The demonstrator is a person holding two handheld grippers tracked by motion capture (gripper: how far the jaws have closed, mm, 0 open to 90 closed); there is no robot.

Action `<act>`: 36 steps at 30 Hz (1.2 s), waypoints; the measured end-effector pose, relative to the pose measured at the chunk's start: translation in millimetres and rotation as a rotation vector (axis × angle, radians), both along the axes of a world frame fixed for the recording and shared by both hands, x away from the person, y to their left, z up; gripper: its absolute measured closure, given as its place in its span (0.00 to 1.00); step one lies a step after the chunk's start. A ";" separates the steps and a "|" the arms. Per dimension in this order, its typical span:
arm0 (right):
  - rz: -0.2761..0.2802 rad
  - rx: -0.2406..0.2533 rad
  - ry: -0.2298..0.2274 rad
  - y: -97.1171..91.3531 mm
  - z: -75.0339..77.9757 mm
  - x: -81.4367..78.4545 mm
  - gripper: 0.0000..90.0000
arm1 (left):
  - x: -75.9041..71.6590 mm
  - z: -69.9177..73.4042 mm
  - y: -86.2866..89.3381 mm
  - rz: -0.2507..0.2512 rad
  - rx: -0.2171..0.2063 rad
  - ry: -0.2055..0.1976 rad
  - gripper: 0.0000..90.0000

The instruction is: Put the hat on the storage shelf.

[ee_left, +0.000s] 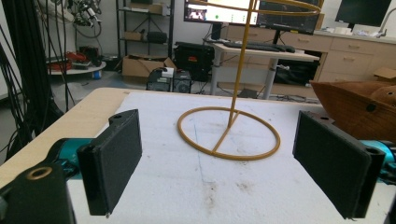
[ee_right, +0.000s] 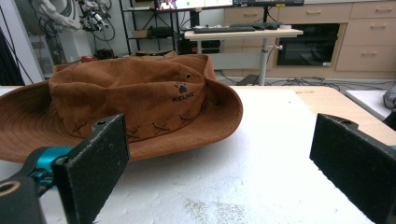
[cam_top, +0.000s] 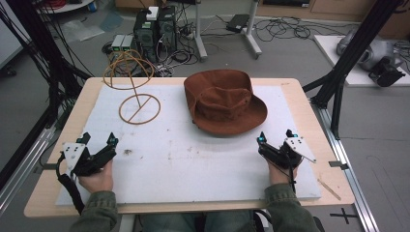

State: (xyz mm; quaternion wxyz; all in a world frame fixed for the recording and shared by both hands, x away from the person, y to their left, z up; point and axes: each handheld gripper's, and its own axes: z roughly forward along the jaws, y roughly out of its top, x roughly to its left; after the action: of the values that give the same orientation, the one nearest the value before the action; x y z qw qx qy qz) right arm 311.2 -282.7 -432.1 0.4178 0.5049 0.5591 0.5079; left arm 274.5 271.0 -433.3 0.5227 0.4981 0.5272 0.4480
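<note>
A: Two grippers, both at the near edge of the white pad [cam_top: 193, 164]. Left gripper [cam_top: 99, 141] spread wide, pads [ee_left: 114, 161] far apart with nothing between them. Right gripper [cam_top: 275, 137] likewise gaping, holding nothing.

B: Any contact with the hat yet?

A: None. Brown hat [cam_top: 223, 100] lying crown-up on the far right part of the pad, brim flat, well apart from either gripper. From the right gripper view, directly ahead of the open jaws, a small paw logo and cross-stitching on the crown.

B: And the wire stand?

A: Upright at the far left of the pad, ring base [cam_top: 139, 108] flat on the surface, domed wire top [cam_top: 128, 70] above the stem. Bare, nothing hung on it. Directly ahead of the left gripper's jaws, with the hat's brim at the right edge of that view.

B: So how far along?

A: Barely begun, by the look of it. Probably a matter of getting the hat onto the stand, though hard to be sure from this alone. Nothing gripped, nothing lifted, hat and stand side by side but apart. Everything left: reach, grasp of brim or crown, lift, carry across, lowering over the dome.

B: Anything in the way?

A: Only some faint smudges on the pad between grippers and objects.
</note>
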 end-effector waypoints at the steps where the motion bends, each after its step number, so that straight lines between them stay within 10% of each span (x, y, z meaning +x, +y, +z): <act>1: 0.000 0.000 0.000 0.0 0.0 0.0 0.05 | 0.0 -0.1 -0.3 0.002 -0.002 -0.001 0.18; 18: 0.049 -0.067 -0.051 22.9 13.4 2.4 0.05 | -2.5 -1.7 -2.5 -0.013 -0.032 0.003 0.18; 36: 0.108 -0.100 0.013 84.0 45.6 79.1 0.05 | 0.2 -4.3 2.2 -0.026 -0.062 0.014 0.18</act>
State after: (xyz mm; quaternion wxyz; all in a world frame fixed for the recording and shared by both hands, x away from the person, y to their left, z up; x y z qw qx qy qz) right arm 390.3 -198.7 -386.5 0.4109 0.4559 0.6128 0.4978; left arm 274.8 273.1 -437.5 0.5400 0.4914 0.5382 0.4211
